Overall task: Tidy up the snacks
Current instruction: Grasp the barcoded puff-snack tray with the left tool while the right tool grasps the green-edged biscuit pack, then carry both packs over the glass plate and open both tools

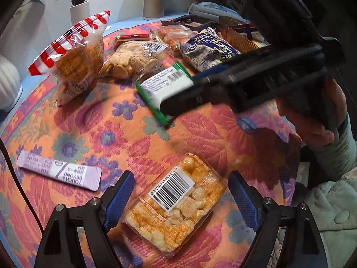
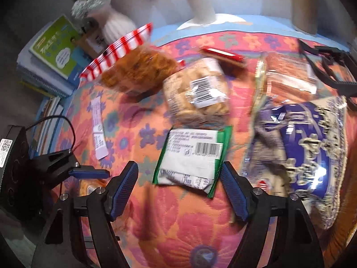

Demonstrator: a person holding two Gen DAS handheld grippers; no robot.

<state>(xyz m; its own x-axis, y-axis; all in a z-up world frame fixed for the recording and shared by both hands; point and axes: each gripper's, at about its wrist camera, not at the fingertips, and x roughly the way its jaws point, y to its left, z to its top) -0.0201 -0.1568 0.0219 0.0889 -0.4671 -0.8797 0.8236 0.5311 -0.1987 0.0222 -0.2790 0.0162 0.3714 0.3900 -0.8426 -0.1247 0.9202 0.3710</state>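
**Mara:** Fingers (image 1: 120,198) of the left gripper (image 1: 178,198) stood wide apart, one on each side of the orange cracker pack (image 1: 176,203), pads clear of the wrapper on both sides. Nothing was held.

**Joss:** And how did the pack lie against them?

**Mara:** Flat on the flowered cloth (image 1: 125,138), barcode up, long axis running diagonally from near left to far right. So the fingers straddled it slantwise, not square across the narrow side. My judgement: a small roll of the wrist would be wanted before closing.

**Joss:** What about the right gripper (image 2: 179,192)?

**Mara:** Also open and empty. The green-edged packet (image 2: 191,156) lay flat just ahead of its tips, its near end about level with them, its long axis pointing roughly away from the camera. The right pad looked almost against the green edge, but blur kept me from saying whether it touched.

**Joss:** Which hand was nearer which?

**Mara:** Each was over its own packet. The purple sachet (image 1: 60,169) lay off to the left of the left gripper, well apart from the right one; the remaining bags clustered at the far edge.
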